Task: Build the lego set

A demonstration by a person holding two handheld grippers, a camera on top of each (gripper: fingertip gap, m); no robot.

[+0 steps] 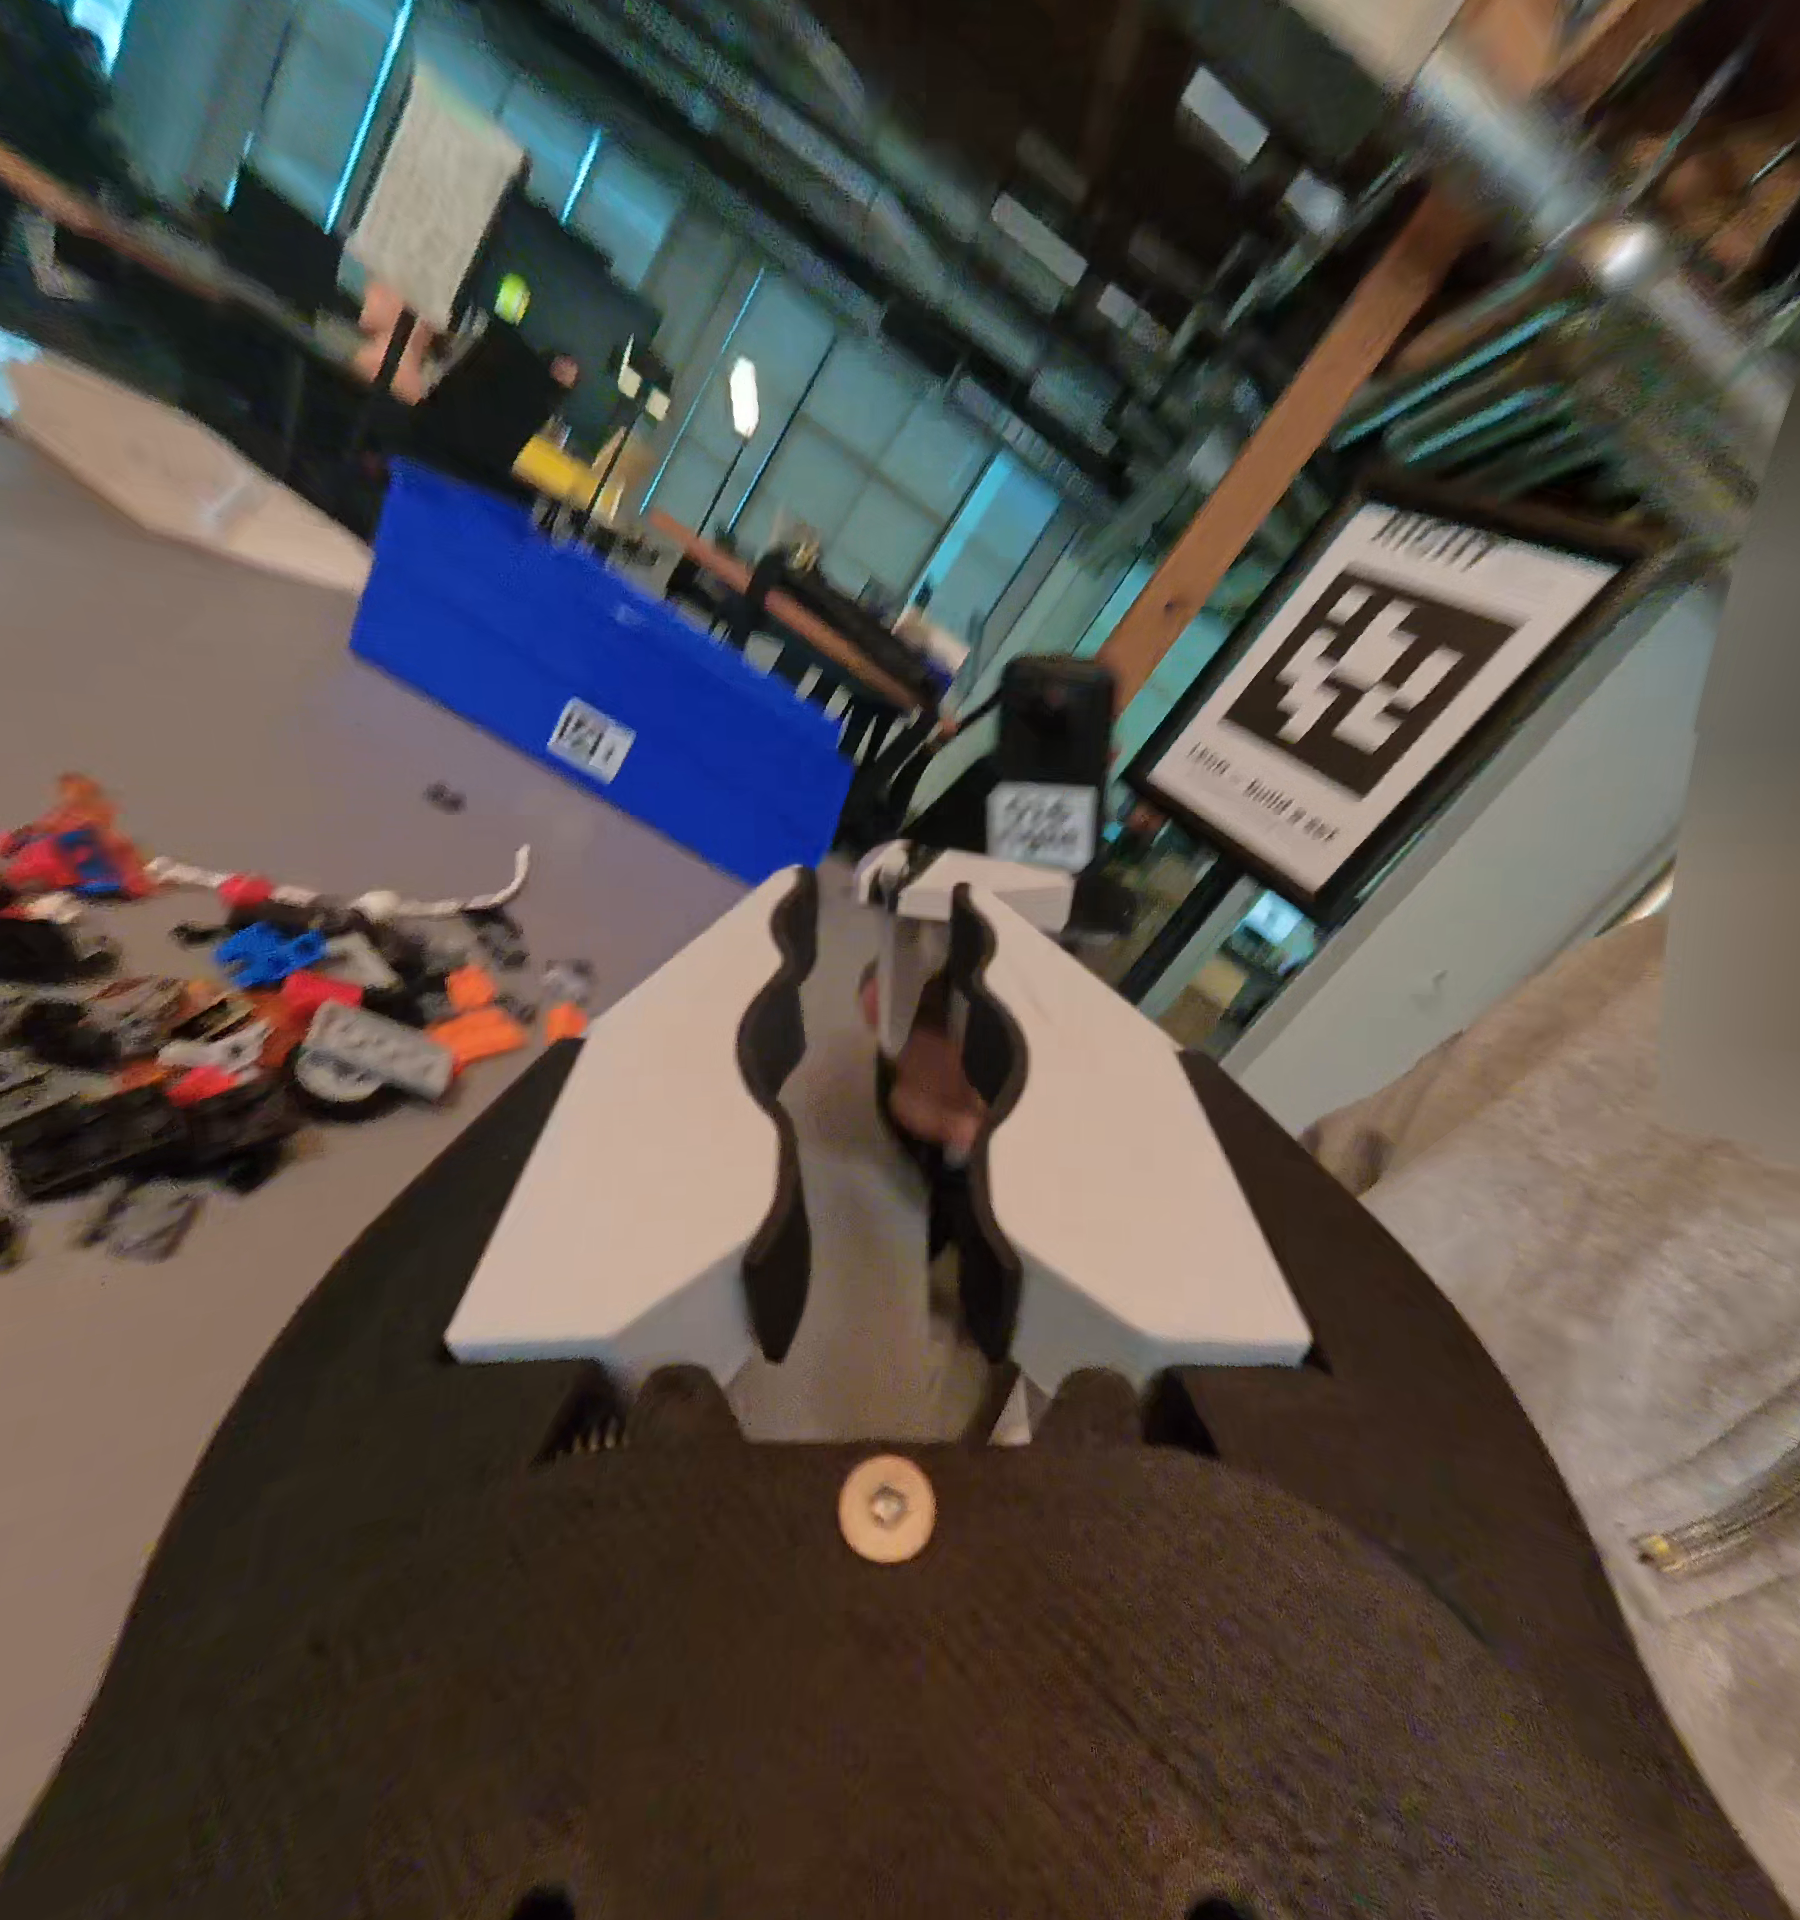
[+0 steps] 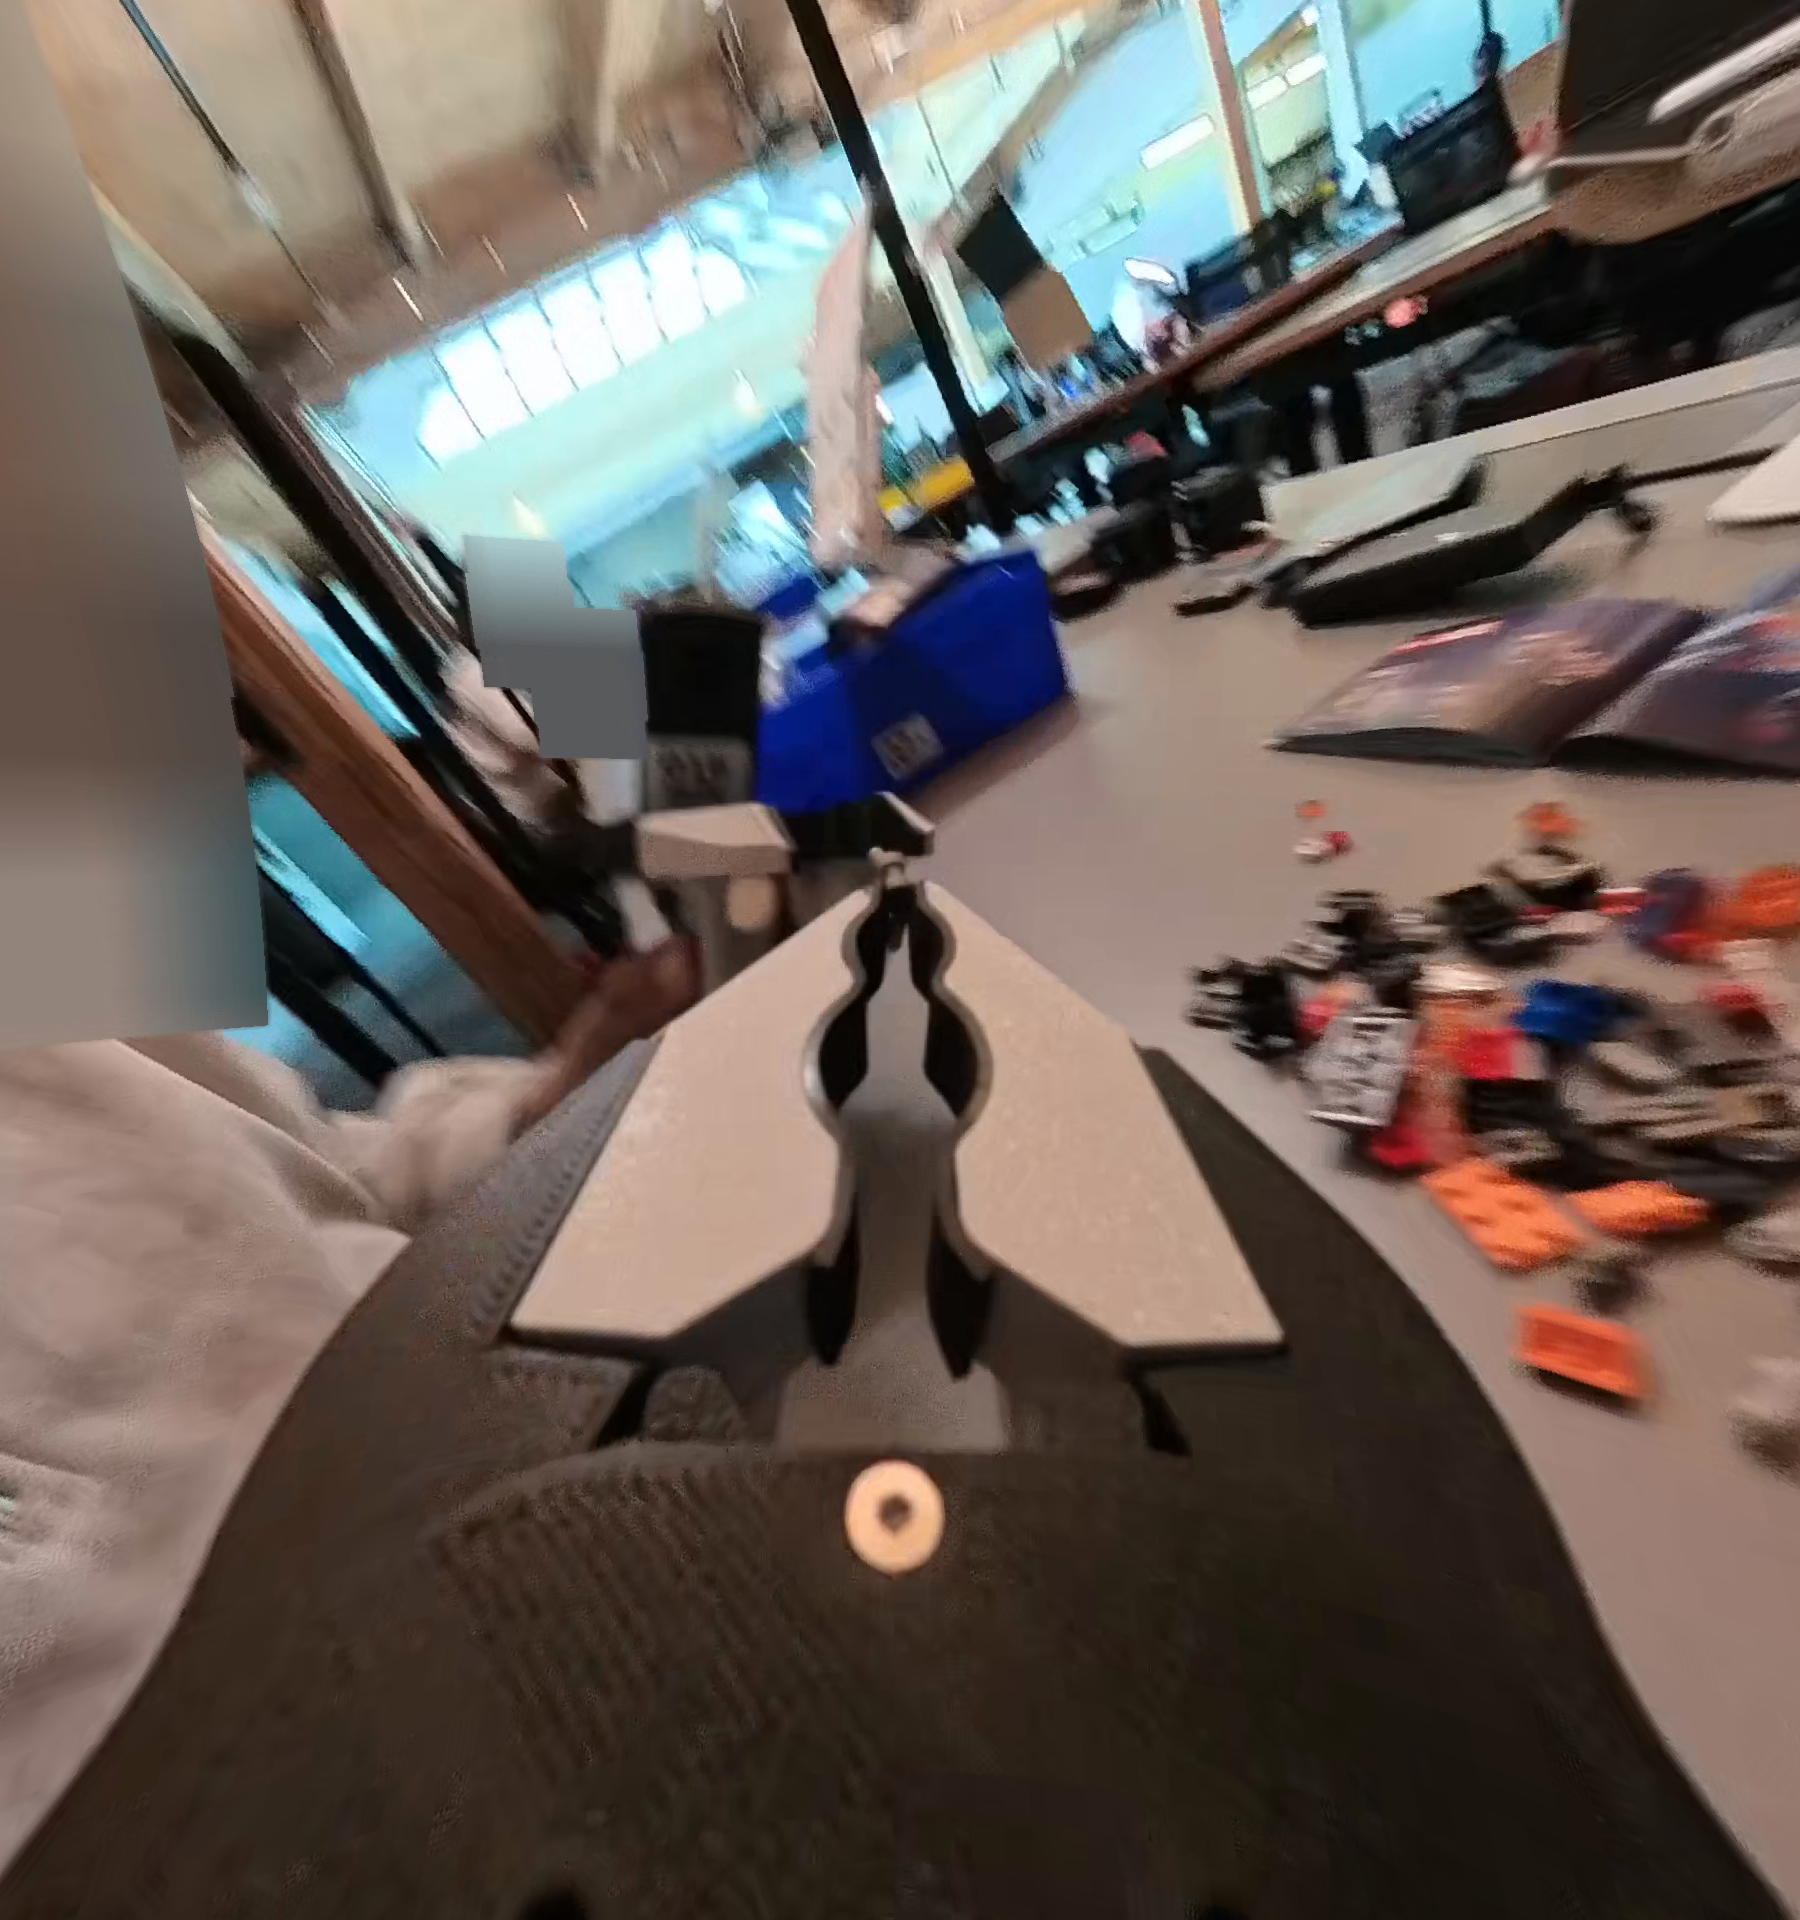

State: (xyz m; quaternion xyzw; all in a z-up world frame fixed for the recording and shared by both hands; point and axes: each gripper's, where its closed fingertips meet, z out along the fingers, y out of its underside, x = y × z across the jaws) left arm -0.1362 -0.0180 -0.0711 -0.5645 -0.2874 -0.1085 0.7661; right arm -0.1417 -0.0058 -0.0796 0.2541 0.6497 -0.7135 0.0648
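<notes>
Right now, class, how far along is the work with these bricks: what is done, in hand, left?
Done: no built model shows; the booklet lies open on the table. In hand: the right tongs seem to pinch a small grey piece; the left tongs are open and empty. Left: the pile of loose bricks lies jumbled.

Grey table [image 1: 200, 727], blue bin [image 1: 584, 644], heap of toy bricks [image 2: 1561, 1070], open booklet [image 2: 1602, 686], framed poster [image 1: 1384, 686]
</notes>
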